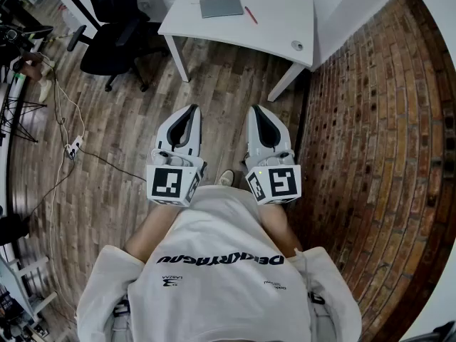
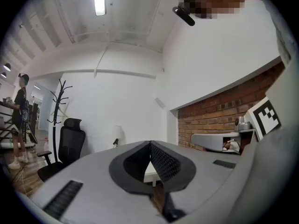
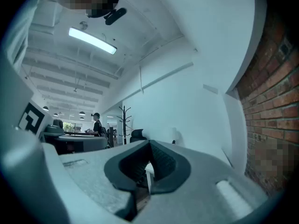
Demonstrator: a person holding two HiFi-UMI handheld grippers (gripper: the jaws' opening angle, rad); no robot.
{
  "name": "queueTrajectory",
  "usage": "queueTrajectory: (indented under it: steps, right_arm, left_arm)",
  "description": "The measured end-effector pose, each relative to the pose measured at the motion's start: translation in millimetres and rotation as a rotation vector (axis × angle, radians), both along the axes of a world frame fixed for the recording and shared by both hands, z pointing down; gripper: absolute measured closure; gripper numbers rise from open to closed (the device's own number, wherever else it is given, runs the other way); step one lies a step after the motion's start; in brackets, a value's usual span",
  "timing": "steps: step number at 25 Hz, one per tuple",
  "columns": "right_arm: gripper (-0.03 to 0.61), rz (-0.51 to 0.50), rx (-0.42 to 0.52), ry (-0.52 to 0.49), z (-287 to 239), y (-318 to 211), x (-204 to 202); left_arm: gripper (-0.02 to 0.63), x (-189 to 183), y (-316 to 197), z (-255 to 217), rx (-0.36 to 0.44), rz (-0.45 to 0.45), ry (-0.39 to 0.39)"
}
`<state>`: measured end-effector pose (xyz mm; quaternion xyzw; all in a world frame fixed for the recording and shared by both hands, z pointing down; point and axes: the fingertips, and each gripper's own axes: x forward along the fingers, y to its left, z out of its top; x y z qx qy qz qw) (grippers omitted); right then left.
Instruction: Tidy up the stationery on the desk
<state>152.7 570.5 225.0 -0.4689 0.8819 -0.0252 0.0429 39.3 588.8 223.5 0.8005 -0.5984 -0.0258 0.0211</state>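
A white desk [image 1: 274, 21] stands across the wooden floor, well ahead of me. On it lie a grey notebook [image 1: 221, 6] and a red pen [image 1: 251, 15] just to its right. A small round object [image 1: 297, 45] sits near the desk's right corner. My left gripper [image 1: 194, 109] and right gripper [image 1: 256, 109] are held side by side close to my body, far short of the desk. Both are shut, with nothing between the jaws. In the left gripper view [image 2: 150, 144] and the right gripper view [image 3: 149, 144], the ribbed pads meet at the tips.
A black office chair [image 1: 114, 34] stands left of the desk. A brick wall [image 1: 377, 134] runs along the right. Cables and a power strip [image 1: 71, 148] trail over the floor at left. A coat rack [image 2: 59, 111] and a standing person [image 2: 21, 118] are further off.
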Motion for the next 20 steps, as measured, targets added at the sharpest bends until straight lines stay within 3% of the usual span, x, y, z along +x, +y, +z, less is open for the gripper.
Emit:
queueTrajectory:
  steps: [9, 15, 20]
  right_arm:
    - [0.580, -0.025, 0.004, -0.008, 6.2, -36.2, 2.9]
    - [0.580, 0.013, -0.015, -0.013, 14.8, -73.7, 14.4]
    - [0.580, 0.008, -0.050, -0.007, 28.1, -117.2, -4.0]
  left_arm:
    - [0.615, -1.3, -40.6, 9.8, -0.004, -0.018, -0.005]
    - [0.615, 3.7, -72.1, 17.9, -0.023, -0.029, 0.004]
    - [0.615, -8.8, -113.4, 26.7, -0.045, -0.023, 0.001]
